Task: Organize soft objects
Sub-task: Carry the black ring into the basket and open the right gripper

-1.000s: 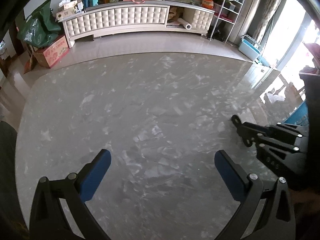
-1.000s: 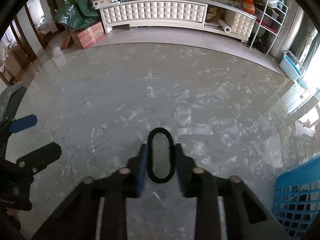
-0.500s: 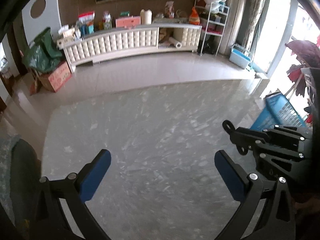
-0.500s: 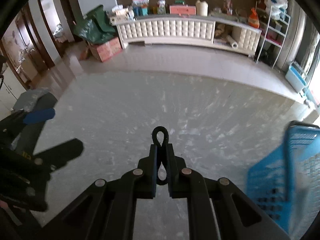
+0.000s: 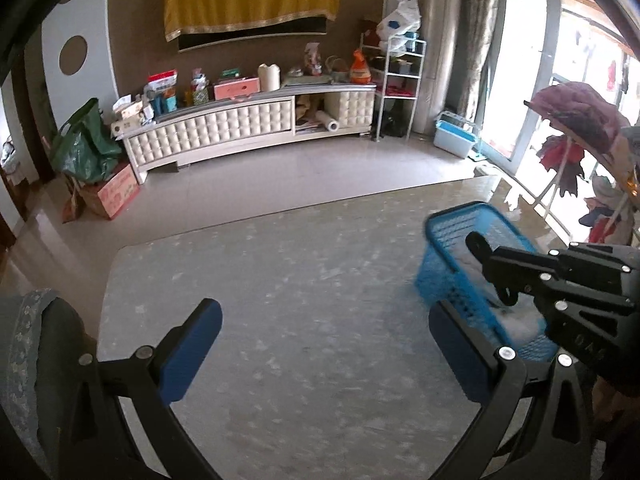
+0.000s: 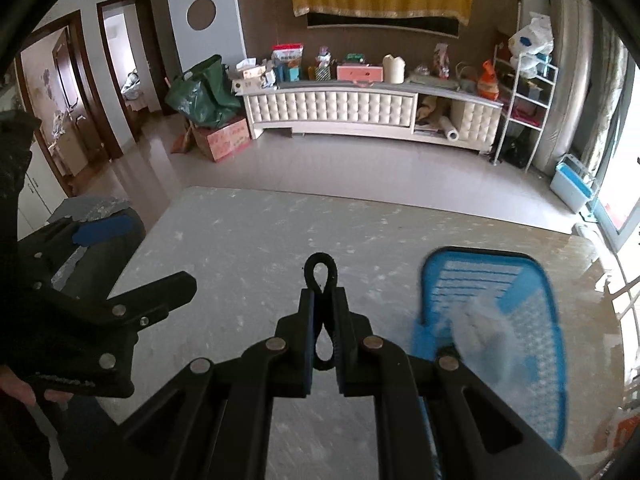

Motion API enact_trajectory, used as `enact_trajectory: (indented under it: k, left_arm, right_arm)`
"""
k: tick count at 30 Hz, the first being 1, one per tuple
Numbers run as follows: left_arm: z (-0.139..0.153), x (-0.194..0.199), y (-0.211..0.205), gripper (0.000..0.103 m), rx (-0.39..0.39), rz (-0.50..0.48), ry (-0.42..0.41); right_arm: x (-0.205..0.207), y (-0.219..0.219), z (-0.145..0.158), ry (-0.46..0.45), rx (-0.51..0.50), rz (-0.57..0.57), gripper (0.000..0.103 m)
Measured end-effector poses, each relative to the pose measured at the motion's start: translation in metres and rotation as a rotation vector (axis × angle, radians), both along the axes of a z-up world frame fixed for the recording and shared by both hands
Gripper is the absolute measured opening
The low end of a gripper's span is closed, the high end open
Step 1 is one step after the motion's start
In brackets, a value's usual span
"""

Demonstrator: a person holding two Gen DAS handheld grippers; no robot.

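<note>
Right wrist view has the right gripper (image 6: pixel 323 312) pinched tight on a black hair tie (image 6: pixel 321 300), so the loop gets squeezed into a figure eight: one small loop pokes out past the fingertips, the other sits between the blue pads (image 6: pixel 307 344). The tie is up off the grey marbled bench (image 6: pixel 260 248), held in the air above it. Just off to that gripper's right is a blue plastic basket (image 6: pixel 532 320) sitting on the bench, a bit motion-blurred, with something white and fluffy (image 6: pixel 480 328) inside. Can't really tell what the white stuff is.

Off to the right gripper's left, the left gripper (image 6: pixel 136 264) shows up with its fingers spread wide, nothing between them. Left wrist view backs that up: the left gripper (image 5: pixel 324 344) is wide open with only bare bench (image 5: pixel 300 280) in the gap, and its blue pads (image 5: pixel 188 352) are well apart. From there the right gripper (image 5: pixel 486 264) comes in from the right, with the tie's loop (image 5: pixel 476 242) sticking out in front of the basket (image 5: pixel 460 240).

Beyond the bench there's tile floor, then a long white tufted TV cabinet (image 6: pixel 340 110) along the far wall with clutter on top, a green bag (image 6: pixel 204 94) to its left and a white wire rack (image 6: pixel 524 92) to its right.
</note>
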State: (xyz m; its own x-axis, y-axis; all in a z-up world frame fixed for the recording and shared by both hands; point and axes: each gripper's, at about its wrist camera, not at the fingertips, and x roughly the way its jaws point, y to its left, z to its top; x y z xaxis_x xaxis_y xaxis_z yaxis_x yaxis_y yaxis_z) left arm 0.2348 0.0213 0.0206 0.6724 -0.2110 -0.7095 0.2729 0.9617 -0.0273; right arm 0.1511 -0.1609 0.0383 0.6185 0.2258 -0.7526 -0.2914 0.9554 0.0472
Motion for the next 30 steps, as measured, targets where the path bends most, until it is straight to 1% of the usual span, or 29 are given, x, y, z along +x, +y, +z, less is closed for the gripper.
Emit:
enact_trajectory:
  k: [5, 9, 15, 17, 22, 28, 30]
  left_arm:
    - [0.013, -0.021, -0.032, 0.103, -0.011, -0.044, -0.019]
    - [0.019, -0.030, -0.057, 0.103, -0.011, -0.092, -0.028]
    - [0.017, -0.032, -0.091, 0.103, -0.017, -0.133, -0.014]
    - [0.013, -0.030, -0.104, 0.103, -0.007, -0.150, -0.008]
    - [-0.002, -0.021, -0.129, 0.103, 0.024, -0.181, 0.023]
    - [-0.024, 0.004, -0.149, 0.103, 0.048, -0.198, 0.069]
    - [-0.036, 0.016, -0.154, 0.103, 0.055, -0.200, 0.091]
  right_arm:
    - [-0.019, -0.021, 0.014, -0.029, 0.000, -0.031, 0.008]
    - [-0.028, -0.042, 0.017, -0.038, -0.005, -0.063, 0.008]
    - [-0.034, -0.063, 0.017, -0.036, -0.011, -0.111, 0.008]
    - [-0.037, -0.073, 0.016, -0.030, 0.001, -0.124, 0.008]
    - [-0.037, -0.087, 0.003, -0.004, 0.006, -0.154, 0.008]
    - [-0.019, -0.097, -0.026, 0.057, 0.017, -0.163, 0.008]
    - [-0.010, -0.098, -0.038, 0.086, 0.019, -0.163, 0.008]
